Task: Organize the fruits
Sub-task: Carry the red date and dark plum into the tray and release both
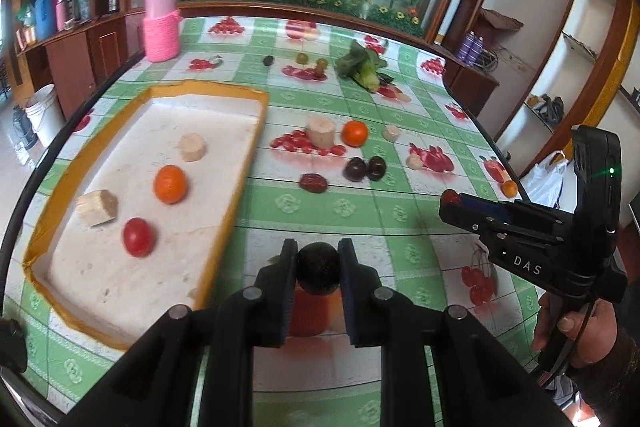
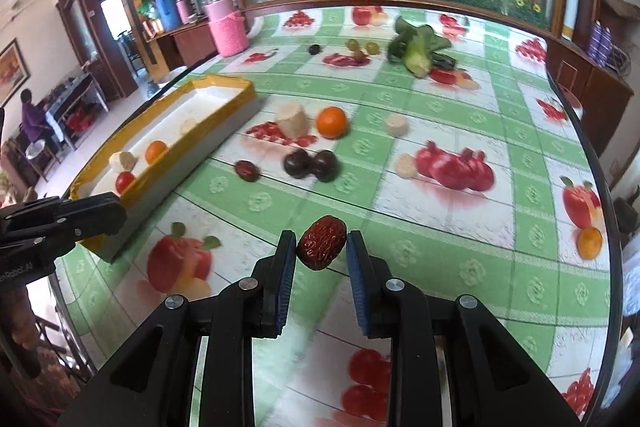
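My left gripper [image 1: 318,267] is clamped on a dark round fruit [image 1: 318,269], pads pressed against both its sides, held above the table [image 1: 360,223] just off the tray's near right corner. I can't make out what kind of fruit it is; the skin is dark and the frame is soft there.

My right gripper [image 2: 321,247] carries a wrinkled red date [image 2: 321,242] between its fingertips, tilted; the left pad touches it, and a sliver of gap shows at the right pad, so I read it as pinched lightly. It hangs over the table's near half.

The tray [image 1: 240,167], white inside with a yellow rim, lies along the table's left edge. Inside it: a cherry tomato [image 1: 138,237] near the front, a pale chunk [image 1: 97,207] to its left, an orange [image 1: 171,183] mid-tray, another pale chunk [image 1: 192,147] behind that.

Loose on the table, right of the tray: a big pale chunk [image 2: 294,121] touching or almost touching an orange [image 2: 331,122], a small pale piece [image 2: 396,125] further right, two dark plums [image 2: 311,165] side by side, a second red date [image 2: 247,171] left of them.

Towards the far edge: leafy greens [image 2: 418,49], a few grapes [image 2: 362,47], a small dark fruit [image 2: 315,49]. Pink knit-covered jar [image 1: 161,27] at the far left corner.
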Motion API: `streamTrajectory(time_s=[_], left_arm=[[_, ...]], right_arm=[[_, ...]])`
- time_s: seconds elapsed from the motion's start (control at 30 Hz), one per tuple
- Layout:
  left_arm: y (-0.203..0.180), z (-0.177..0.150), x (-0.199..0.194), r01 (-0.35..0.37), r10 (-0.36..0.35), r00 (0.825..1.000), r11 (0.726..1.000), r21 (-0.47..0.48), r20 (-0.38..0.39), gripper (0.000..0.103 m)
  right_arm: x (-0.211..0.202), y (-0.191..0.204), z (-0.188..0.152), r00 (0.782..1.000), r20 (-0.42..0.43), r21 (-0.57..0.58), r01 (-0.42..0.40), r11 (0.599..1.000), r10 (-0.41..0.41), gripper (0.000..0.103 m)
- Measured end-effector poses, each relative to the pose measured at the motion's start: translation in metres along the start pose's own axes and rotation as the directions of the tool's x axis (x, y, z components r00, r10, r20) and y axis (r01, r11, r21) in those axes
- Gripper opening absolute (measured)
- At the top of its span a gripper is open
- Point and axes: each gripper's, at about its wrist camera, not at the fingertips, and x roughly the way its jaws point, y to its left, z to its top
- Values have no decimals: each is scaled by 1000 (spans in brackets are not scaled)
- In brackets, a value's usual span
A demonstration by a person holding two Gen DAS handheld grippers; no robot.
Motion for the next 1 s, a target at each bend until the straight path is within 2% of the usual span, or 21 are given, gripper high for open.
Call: streamTrajectory(time_s=[0.3, 0.63, 0.77, 1.0], left_arm=[[72, -6, -27, -108, 111, 993, 990, -90, 31, 23], [144, -9, -40, -244, 248, 969, 960, -140, 17, 23], [155, -6, -32, -244, 248, 969, 957, -155, 9, 23], [157, 0, -8, -216, 216, 976, 965, -147, -14, 23]], right_arm=[[22, 71, 36, 996, -10, -127, -86, 988, 86, 25], [49, 132, 91, 985, -7, -202, -168, 965, 170, 25], [67, 153, 113, 982, -13, -222, -186, 957, 188, 25], [119, 178, 122, 974, -110, -226, -219, 949, 199, 25]])
